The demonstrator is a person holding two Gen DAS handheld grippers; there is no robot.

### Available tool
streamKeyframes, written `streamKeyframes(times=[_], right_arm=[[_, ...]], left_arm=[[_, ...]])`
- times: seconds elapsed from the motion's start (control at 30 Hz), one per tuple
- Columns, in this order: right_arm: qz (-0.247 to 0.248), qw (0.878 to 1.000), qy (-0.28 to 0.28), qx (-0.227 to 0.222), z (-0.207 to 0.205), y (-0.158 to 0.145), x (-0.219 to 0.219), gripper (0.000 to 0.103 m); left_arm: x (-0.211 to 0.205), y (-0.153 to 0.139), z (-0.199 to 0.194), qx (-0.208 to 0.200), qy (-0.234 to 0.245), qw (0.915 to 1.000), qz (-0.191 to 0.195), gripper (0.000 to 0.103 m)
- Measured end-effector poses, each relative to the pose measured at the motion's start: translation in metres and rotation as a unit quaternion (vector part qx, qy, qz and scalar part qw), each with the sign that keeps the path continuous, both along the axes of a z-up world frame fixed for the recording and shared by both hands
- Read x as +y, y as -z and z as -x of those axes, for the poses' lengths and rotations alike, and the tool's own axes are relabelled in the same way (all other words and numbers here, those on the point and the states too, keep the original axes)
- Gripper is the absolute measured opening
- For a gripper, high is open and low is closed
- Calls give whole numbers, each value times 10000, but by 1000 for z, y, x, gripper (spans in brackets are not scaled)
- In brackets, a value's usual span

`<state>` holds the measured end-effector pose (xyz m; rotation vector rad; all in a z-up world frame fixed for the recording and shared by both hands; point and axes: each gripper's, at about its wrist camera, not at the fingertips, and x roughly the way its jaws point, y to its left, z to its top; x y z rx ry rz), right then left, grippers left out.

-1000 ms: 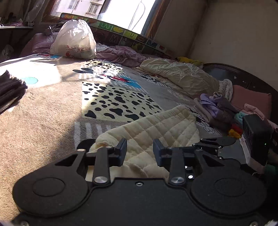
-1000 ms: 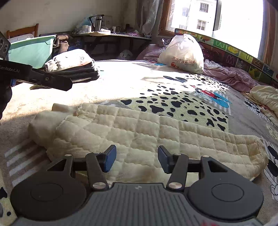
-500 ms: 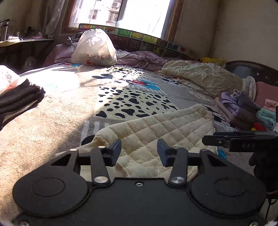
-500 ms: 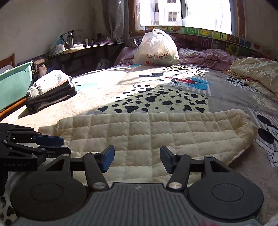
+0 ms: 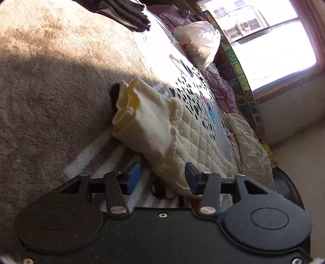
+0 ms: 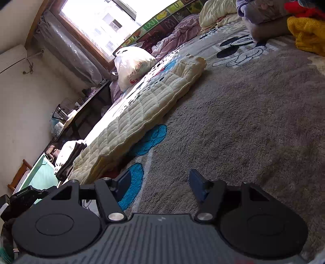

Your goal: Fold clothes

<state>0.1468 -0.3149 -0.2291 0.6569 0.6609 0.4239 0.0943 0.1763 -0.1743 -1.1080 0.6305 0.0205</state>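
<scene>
quilted garment (image 5: 195, 138) lies on blanket (image 5: 50, 85), before plastic bag (image 5: 200, 43)

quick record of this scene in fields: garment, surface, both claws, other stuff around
garment: cream quilted garment, lying in a long folded strip on the blanket
surface: grey plush cartoon blanket
left claw: jaws opening, garment edge in front of them, not gripped
right claw: open, empty, over bare blanket beside the garment
nearby: white plastic bag by the window; yellow knit; dark folded stack
</scene>
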Motion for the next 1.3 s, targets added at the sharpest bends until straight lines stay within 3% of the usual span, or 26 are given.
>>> streamKeyframes(times=[0.1, 0.33, 0.4, 0.47, 0.57, 0.8, 0.9, 1.0, 1.17, 1.2, 1.3], right_arm=[[-303, 9994, -188, 34, -3, 2, -13, 59], [-928, 9951, -243, -234, 0, 11, -31, 56], [-1134, 9929, -242, -250, -1, 13, -36, 56], [-1338, 9903, -256, -254, -3, 15, -41, 56], [-1624, 9860, -277, -245, -6, 19, -48, 56], [-1644, 9857, -309, -207, -12, 16, -49, 56], [-1556, 9871, -309, -190, -13, 12, -47, 56], [-1462, 9887, -275, -164, -13, 9, -44, 57], [-1074, 9940, -164, -131, -11, 1, -35, 59], [-914, 9957, -135, -58, -13, -3, -29, 60], [-551, 9984, -107, 50, -25, -16, -8, 80]], left_arm=[[0, 11, -6, -16, -275, 9993, 232, 48], [-24, 10, -30, -302, -655, 9973, -115, 49], [-35, 9, -36, -333, -715, 9961, -403, 49], [-47, 7, -42, -343, -704, 9941, -754, 43], [-51, 10, -40, -110, -896, 9940, -614, 25], [-54, -30, -3, 76, -486, 9944, -939, 18], [-32, -46, 22, 133, -409, 9913, -1247, 18], [12, -59, 45, 252, -666, 9824, -1724, 19], [89, -57, 57, 659, -1032, 9740, -1908, 19], [100, -53, 56, 731, -994, 9732, -1943, 19], [121, -46, 49, 847, -896, 9741, -1896, 19]])
